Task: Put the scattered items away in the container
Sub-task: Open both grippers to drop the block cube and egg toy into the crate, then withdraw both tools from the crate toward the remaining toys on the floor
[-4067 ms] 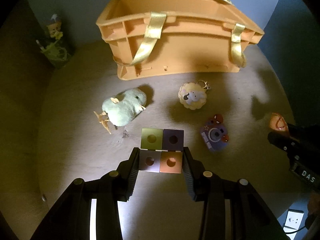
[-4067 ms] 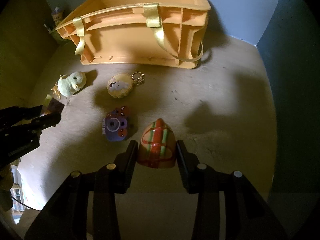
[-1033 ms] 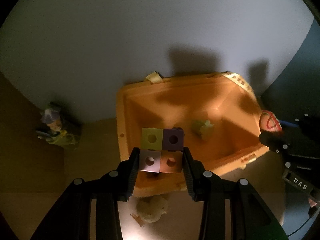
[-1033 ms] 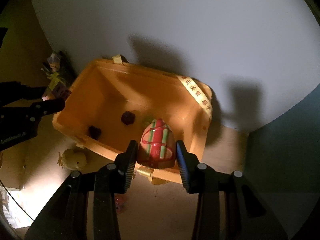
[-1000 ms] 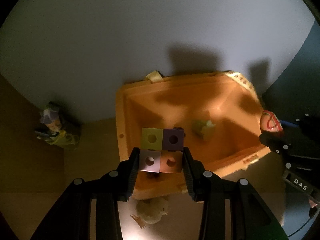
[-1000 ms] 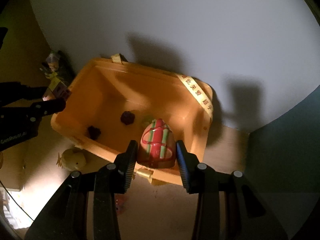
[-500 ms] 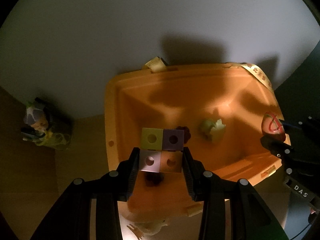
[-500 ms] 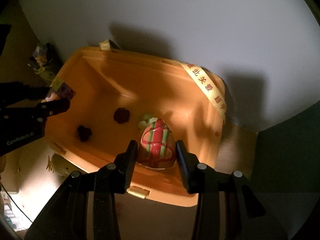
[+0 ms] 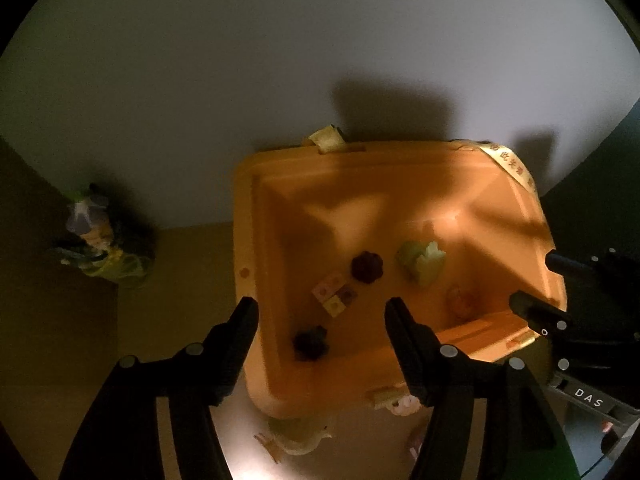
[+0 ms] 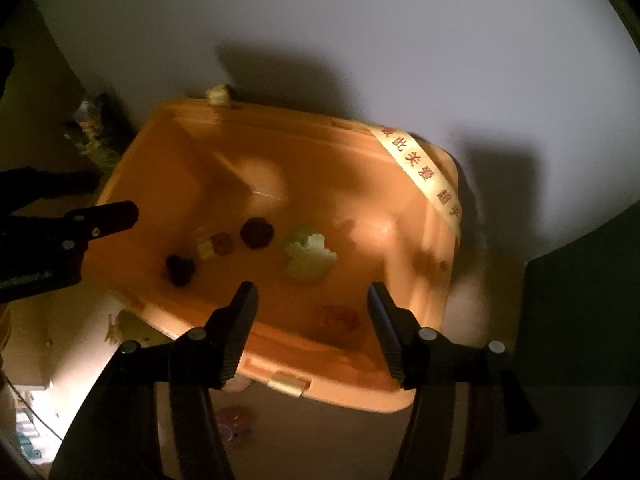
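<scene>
- Down on the floor of the orange bin [image 9: 256, 240], your colored block cluster [image 9: 335, 295] lies between two dark round pieces [image 9: 367, 267], with a pale green toy [image 9: 421, 261] just beside them.
- Near the bin's front wall lies the red striped piece [image 9: 462, 301], blurred.
- Your left gripper [image 9: 318, 309] hangs over the bin with jaws spread wide, holding nothing.
- Your right gripper [image 10: 311, 294] is likewise spread apart and empty.
- Outside, a plush chick [image 9: 298, 436] sits just beside the bin's near wall.

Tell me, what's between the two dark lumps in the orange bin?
The colored cube block lies between the two dark lumps on the orange bin's floor, in both wrist views.
</scene>
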The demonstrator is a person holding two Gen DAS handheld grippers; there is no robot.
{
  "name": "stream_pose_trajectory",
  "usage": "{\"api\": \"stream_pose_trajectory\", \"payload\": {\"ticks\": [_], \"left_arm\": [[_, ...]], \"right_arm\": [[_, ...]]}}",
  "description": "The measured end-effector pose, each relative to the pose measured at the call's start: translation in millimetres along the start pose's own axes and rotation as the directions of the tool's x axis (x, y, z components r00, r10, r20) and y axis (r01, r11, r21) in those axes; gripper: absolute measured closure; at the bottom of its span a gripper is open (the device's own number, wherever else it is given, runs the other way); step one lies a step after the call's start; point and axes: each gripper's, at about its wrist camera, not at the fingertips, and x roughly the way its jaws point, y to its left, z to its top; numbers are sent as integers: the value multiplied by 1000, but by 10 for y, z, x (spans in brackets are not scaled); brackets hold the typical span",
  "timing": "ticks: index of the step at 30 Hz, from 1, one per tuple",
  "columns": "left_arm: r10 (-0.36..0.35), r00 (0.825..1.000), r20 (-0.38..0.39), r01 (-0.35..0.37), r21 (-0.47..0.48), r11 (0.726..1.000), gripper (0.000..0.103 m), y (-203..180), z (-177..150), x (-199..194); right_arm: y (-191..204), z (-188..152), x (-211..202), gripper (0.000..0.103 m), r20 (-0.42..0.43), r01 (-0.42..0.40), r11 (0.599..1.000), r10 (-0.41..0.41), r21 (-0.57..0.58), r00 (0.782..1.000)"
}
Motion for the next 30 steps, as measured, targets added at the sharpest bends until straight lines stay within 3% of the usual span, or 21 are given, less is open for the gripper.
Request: {"api": "stream_pose_trajectory", "payload": {"ticks": [10,30], "left_arm": [[1,1000,24,-2,13,1000,41,23,-381,-381],[10,1000,17,-10,-28,1000,41,144,-858,-728]], "right_arm": [[152,-315,-327,49,16,1,1000,0,-24,1000],[397,-811,-789,48,26,-23,1000,23,0,999]]}}
